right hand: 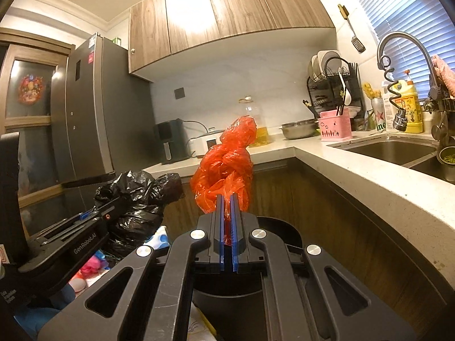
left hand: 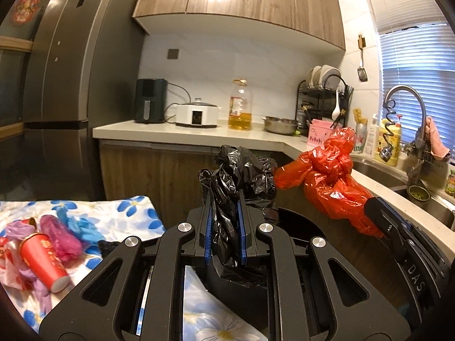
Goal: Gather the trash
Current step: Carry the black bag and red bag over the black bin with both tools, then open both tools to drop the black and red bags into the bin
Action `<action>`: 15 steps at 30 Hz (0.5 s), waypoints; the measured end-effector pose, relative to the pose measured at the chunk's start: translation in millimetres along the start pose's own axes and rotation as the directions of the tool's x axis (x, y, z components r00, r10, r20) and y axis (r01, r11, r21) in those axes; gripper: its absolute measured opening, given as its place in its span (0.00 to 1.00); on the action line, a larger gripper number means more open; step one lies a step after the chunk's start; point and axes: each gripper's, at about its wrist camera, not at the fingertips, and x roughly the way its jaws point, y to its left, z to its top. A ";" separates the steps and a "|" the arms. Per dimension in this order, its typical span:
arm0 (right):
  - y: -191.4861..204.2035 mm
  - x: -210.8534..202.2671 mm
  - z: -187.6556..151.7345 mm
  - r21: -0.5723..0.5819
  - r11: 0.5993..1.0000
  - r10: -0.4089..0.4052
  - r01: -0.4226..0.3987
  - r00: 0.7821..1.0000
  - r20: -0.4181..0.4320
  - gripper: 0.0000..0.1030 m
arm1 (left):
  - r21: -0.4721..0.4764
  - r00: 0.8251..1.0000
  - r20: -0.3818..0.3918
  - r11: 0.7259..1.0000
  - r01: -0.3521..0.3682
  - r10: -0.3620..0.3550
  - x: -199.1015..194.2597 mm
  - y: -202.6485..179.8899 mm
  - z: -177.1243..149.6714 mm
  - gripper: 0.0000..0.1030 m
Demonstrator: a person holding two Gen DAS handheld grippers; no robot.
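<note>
My left gripper (left hand: 224, 199) is shut on a crumpled black plastic bag (left hand: 241, 176) and holds it up over a black bin (left hand: 301, 224). My right gripper (right hand: 227, 199) is shut on a knotted red plastic bag (right hand: 227, 162), also held above the black bin (right hand: 281, 227). In the left wrist view the red bag (left hand: 330, 176) hangs to the right, with the right gripper's fingers (left hand: 384, 221) below it. In the right wrist view the black bag (right hand: 136, 196) and the left gripper sit at the left.
A floral cloth (left hand: 113, 213) at the left carries a red paper cup (left hand: 42, 258), pink and purple wrappers (left hand: 59, 236) and blue scraps. A worktop (right hand: 369, 176) with sink (right hand: 392, 150), tap, dish rack, oil bottle (left hand: 240, 105) and appliances runs behind and right. A fridge (left hand: 71, 85) stands left.
</note>
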 end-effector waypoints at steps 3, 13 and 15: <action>-1.8 5.9 -0.2 0.001 1.000 -0.001 0.001 1.000 -0.004 0.05 | 0.000 1.000 -0.008 1.000 0.009 -0.009 8.8 0.8 -1.8 0.13; -5.2 21.6 -1.1 -0.003 1.000 -0.003 0.003 1.000 -0.005 0.05 | -0.015 0.999 -0.021 1.000 0.027 -0.027 31.0 -0.4 -8.6 0.13; -6.8 25.9 -2.4 0.001 1.000 0.000 0.001 1.000 -0.010 0.05 | -0.014 0.999 -0.024 0.999 0.032 -0.033 33.9 -1.0 -9.8 0.14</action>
